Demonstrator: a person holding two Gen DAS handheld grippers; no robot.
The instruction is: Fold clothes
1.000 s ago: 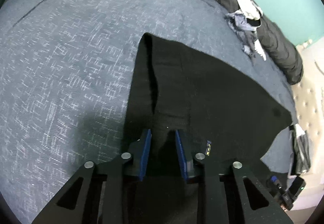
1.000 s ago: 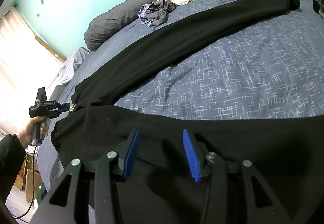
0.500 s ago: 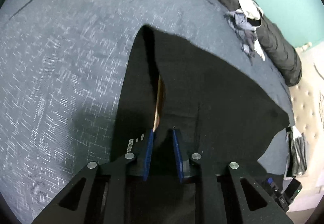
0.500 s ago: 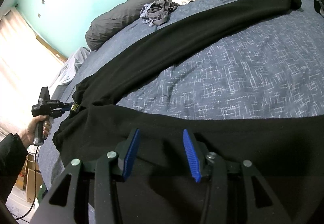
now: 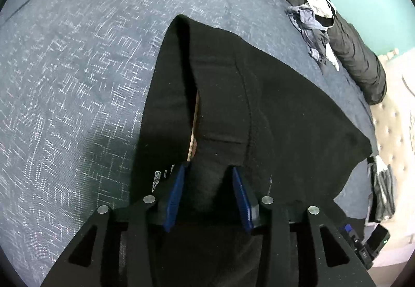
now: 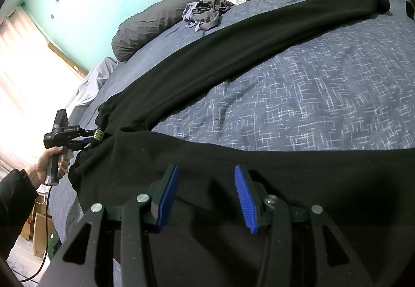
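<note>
Item: black trousers [image 6: 233, 58], one pair, spread over a bed [image 6: 324, 110] covered in blue-grey patterned cloth. One leg runs long and flat from the near left up to the far right of the bed; the other lies across the near edge, under the right gripper. The waist end sits at the near left corner.

Handling, as judged: soft, limp knit-like cloth, light to moderate in weight, not fragile, unlikely to slip on ribbed pads. It will sag and crease wherever unsupported, so it is best taken at firm edges: the waistband at one end, the hem or leg seam at the other, both lifted together.

Left gripper [image 5: 208, 191]: jaws part open, with a bunched ridge of the trousers [image 5: 259, 105] standing between the blue pads; whether the pads actually pinch it cannot be told. A tan strip of lining or label shows in the opening just beyond. In the right wrist view the same left gripper [image 6: 85, 140], carried in a hand [image 6: 48, 162], meets the waist end beside a small yellow tag.

Right gripper [image 6: 205, 188]: jaws wide apart, hovering over the near leg, holding nothing.

Other stock, counted:
- one long dark grey bolster [image 6: 160, 20] along the far edge, against a teal wall
- one loose heap of unfolded clothes [image 6: 215, 1], grey, white and black, pieces too tangled to count
- one dark folded item [image 5: 382, 188] at the right edge, unclear
</note>
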